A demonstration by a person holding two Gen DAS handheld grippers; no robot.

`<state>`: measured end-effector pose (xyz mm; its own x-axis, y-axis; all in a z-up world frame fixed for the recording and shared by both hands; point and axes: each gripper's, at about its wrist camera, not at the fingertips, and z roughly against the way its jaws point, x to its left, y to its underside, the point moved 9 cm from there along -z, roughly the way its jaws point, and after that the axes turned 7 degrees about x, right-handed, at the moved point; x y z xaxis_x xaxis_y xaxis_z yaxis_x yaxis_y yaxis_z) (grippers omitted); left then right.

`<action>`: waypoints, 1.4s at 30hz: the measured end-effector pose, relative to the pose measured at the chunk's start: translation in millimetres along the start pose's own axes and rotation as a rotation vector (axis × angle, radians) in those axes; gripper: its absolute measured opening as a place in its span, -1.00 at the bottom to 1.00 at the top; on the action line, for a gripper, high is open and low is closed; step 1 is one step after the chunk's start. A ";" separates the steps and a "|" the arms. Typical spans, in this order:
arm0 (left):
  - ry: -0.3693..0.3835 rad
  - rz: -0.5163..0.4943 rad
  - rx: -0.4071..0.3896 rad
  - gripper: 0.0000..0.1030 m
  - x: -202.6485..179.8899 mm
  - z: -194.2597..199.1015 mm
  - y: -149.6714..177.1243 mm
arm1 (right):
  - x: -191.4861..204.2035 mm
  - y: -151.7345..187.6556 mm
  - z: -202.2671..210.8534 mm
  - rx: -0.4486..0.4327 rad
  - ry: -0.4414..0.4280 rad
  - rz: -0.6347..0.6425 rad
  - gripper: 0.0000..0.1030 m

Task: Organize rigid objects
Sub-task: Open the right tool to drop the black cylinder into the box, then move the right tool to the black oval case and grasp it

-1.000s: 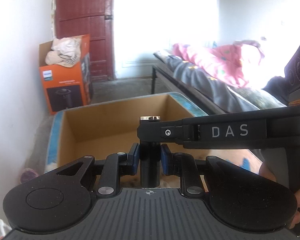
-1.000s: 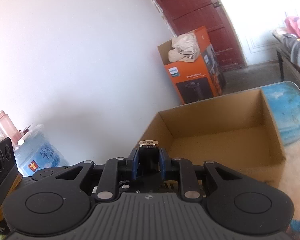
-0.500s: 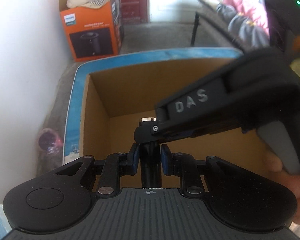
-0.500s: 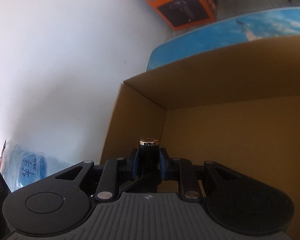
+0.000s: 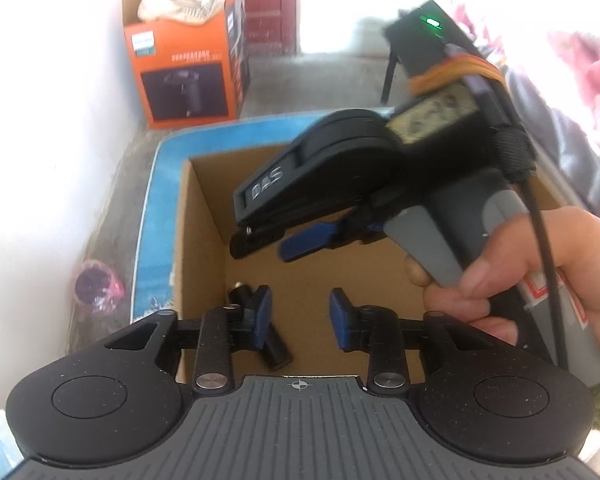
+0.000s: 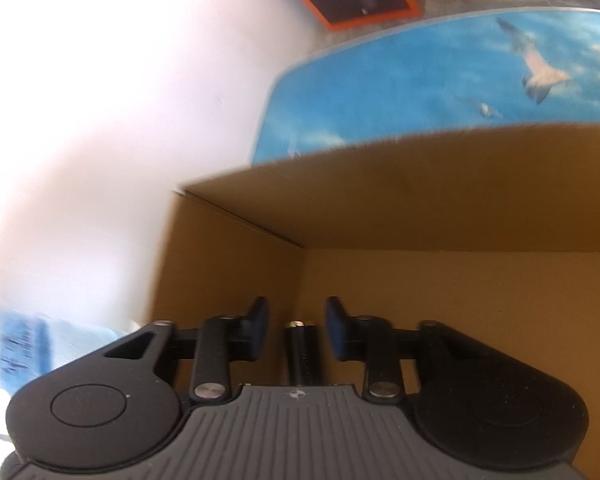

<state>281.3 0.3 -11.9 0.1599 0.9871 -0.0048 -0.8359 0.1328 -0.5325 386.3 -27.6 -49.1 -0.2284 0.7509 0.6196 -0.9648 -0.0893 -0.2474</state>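
An open cardboard box (image 5: 204, 240) stands on a blue printed table top (image 5: 156, 216). My left gripper (image 5: 300, 322) hangs over its near left corner with its jaws opening and nothing between them. A black cylinder (image 5: 274, 350) lies tilted on the box floor, partly hidden by the left finger. In the same view my right gripper (image 5: 280, 242), held by a hand (image 5: 540, 264), points down into the box. In the right wrist view the right gripper (image 6: 296, 328) is opening; a black gold-capped cylinder (image 6: 302, 356) lies free between the fingers, inside the box (image 6: 380, 200).
An orange carton (image 5: 188, 68) with cloth in it stands on the floor against the white wall. A bed with a pink blanket (image 5: 572, 60) is at the right. A purple-pink object (image 5: 96, 288) lies on the floor left of the table. A blue-printed plastic pack (image 6: 20, 348) is at the left.
Both grippers were shut on black cylinders and now stand open; both cylinders sit loose in the box. Both hands have tipped downward over the box, the right one further in.
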 end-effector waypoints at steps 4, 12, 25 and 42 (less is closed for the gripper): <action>0.027 -0.007 -0.094 -0.06 -1.9 45.6 14.1 | 8.3 28.0 59.0 -0.085 -0.050 0.038 0.03; 0.134 -0.038 -0.244 0.30 -30.2 130.1 61.5 | 3.4 131.9 216.6 -0.323 -0.128 0.098 0.04; 0.335 -0.240 -0.125 0.27 -165.1 82.7 172.6 | -102.5 292.2 199.8 -0.350 0.121 -0.102 0.01; 0.257 -0.218 0.001 -0.07 -206.6 10.9 186.9 | -137.6 275.5 148.2 -0.229 0.126 -0.067 -0.22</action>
<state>86.3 -177.9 -101.1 0.4618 0.8809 -0.1042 -0.7679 0.3382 -0.5439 132.5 -252.5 -92.1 -0.1331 0.8269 0.5464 -0.9193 0.1030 -0.3798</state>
